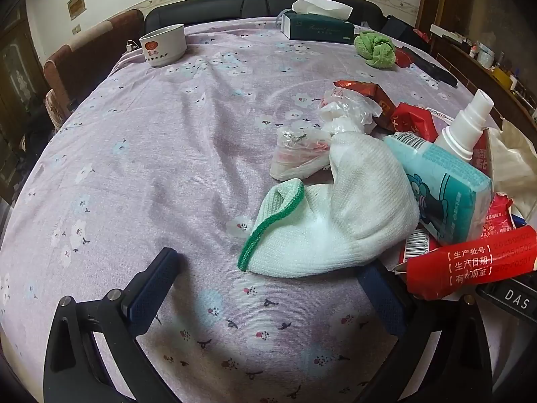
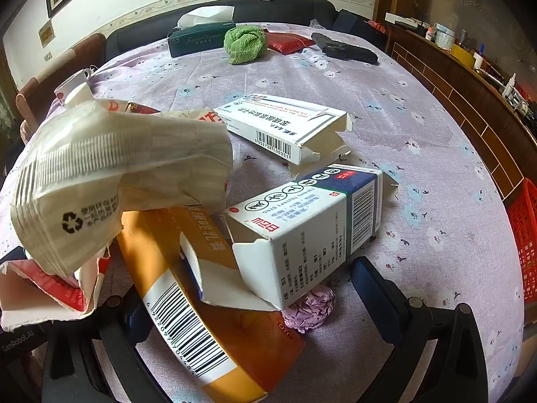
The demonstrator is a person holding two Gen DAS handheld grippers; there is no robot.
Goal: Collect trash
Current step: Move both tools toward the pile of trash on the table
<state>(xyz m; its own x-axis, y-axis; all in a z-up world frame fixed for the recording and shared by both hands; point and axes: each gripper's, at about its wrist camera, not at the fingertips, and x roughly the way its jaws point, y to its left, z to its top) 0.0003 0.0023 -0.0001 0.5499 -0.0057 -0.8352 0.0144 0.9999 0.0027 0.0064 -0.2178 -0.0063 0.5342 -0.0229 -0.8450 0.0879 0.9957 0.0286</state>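
In the left wrist view my left gripper [image 1: 268,282] is open low over the table. A white knit glove with a green cuff [image 1: 322,221] lies just ahead and covers the tip of the right finger. Beyond it sits a heap of crumpled clear plastic bags [image 1: 342,114], red wrappers [image 1: 409,117], a teal tissue pack [image 1: 446,181] and a white spray bottle [image 1: 466,124]. My right gripper [image 2: 251,302] is open too. An orange carton [image 2: 201,302] lies between its fingers, with a white-and-blue carton [image 2: 312,221] leaning on it and a crushed paper cup [image 2: 100,174] at the left.
The purple flowered tablecloth [image 1: 134,174] covers the table. A white bowl [image 1: 164,45], a green tissue box [image 1: 319,27], a green rag [image 2: 243,43] and a black object [image 2: 345,50] sit at the far side. A flat white carton [image 2: 282,124] lies mid-table; a red basket [image 2: 523,235] stands off the right edge.
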